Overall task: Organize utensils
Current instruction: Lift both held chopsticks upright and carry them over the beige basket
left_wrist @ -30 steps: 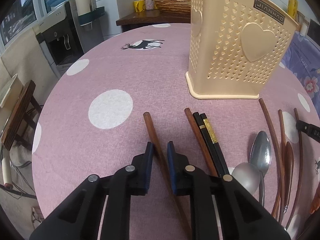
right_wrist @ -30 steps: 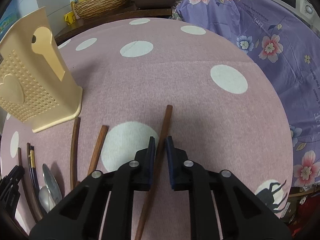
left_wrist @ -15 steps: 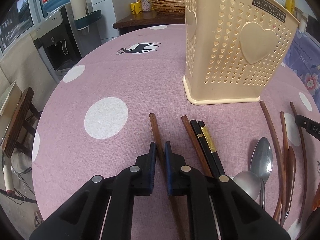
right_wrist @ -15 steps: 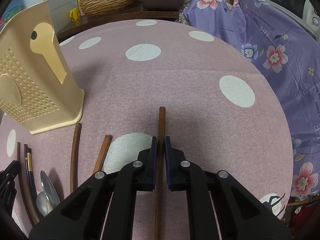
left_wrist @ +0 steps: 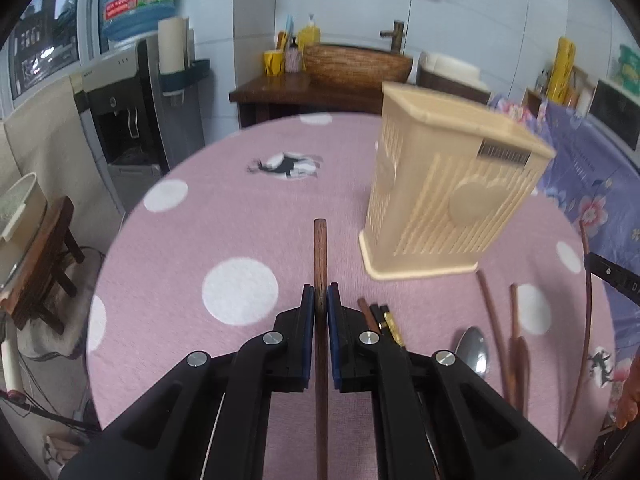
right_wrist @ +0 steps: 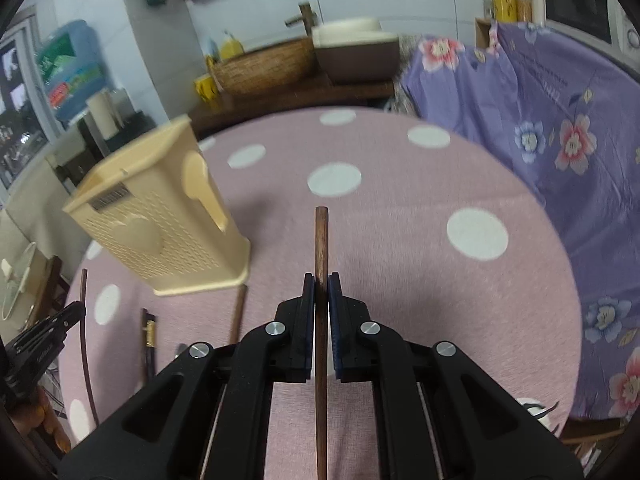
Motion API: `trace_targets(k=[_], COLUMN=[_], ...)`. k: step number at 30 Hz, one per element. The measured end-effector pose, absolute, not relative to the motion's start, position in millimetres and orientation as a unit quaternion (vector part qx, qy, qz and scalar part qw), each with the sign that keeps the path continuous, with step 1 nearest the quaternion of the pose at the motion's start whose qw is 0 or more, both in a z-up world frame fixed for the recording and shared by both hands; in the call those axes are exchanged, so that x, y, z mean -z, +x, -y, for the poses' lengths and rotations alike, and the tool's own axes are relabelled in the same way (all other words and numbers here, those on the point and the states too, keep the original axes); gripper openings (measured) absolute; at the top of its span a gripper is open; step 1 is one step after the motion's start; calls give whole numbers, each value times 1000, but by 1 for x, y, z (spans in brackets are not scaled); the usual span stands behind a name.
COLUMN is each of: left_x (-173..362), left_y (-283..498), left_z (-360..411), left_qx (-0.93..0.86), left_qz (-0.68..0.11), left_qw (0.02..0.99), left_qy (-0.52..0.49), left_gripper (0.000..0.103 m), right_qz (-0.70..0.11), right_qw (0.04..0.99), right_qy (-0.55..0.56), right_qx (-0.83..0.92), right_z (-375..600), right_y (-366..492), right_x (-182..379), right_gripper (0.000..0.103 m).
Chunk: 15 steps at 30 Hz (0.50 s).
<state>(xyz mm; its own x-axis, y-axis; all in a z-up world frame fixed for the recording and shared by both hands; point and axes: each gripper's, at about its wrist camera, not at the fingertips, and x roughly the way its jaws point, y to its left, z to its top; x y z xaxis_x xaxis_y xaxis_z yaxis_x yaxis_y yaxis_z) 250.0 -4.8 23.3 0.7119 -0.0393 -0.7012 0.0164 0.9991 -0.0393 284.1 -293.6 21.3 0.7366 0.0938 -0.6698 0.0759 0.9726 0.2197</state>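
My left gripper (left_wrist: 320, 294) is shut on a brown wooden chopstick (left_wrist: 320, 252) that sticks out ahead, lifted off the pink dotted tablecloth (left_wrist: 240, 216). My right gripper (right_wrist: 321, 283) is shut on a second brown wooden chopstick (right_wrist: 321, 240), also raised above the cloth. The beige perforated utensil holder (left_wrist: 448, 196) stands upright ahead and to the right of the left gripper; in the right wrist view the holder (right_wrist: 160, 216) is ahead on the left. More chopsticks (left_wrist: 380, 320), a metal spoon (left_wrist: 474, 348) and wooden utensils (left_wrist: 516, 332) lie on the cloth.
A water dispenser (left_wrist: 124, 112) and a wooden stool (left_wrist: 44, 256) stand left of the round table. A wooden counter with a wicker basket (left_wrist: 356, 64) is behind it. A purple floral cloth (right_wrist: 560, 140) covers furniture on the right. The other gripper's tip (right_wrist: 44, 340) shows at the left edge.
Both grippers closed on their chopsticks and lifted them off the cloth. Both views rose and tilted up, so the holder and table now look farther below.
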Motion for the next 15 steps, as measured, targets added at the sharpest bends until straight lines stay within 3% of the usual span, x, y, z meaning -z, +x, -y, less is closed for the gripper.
trace_targets(k=[9,15], left_x=[-93,-98], left_y=[231,230], left_z=[-19,-26], left_qx=[21,11], left_qz=[-300,-288], left_qw=[953,957], left_qy=[-30,-32], left_gripper=[8,8], right_qz=[-273,-266], right_qw=[957,960], right_qy=[91,81], right_qx=[-27,-21], right_z=[307,308], right_y=[245,241], right_x=[-99,-111], right_gripper=[8,8])
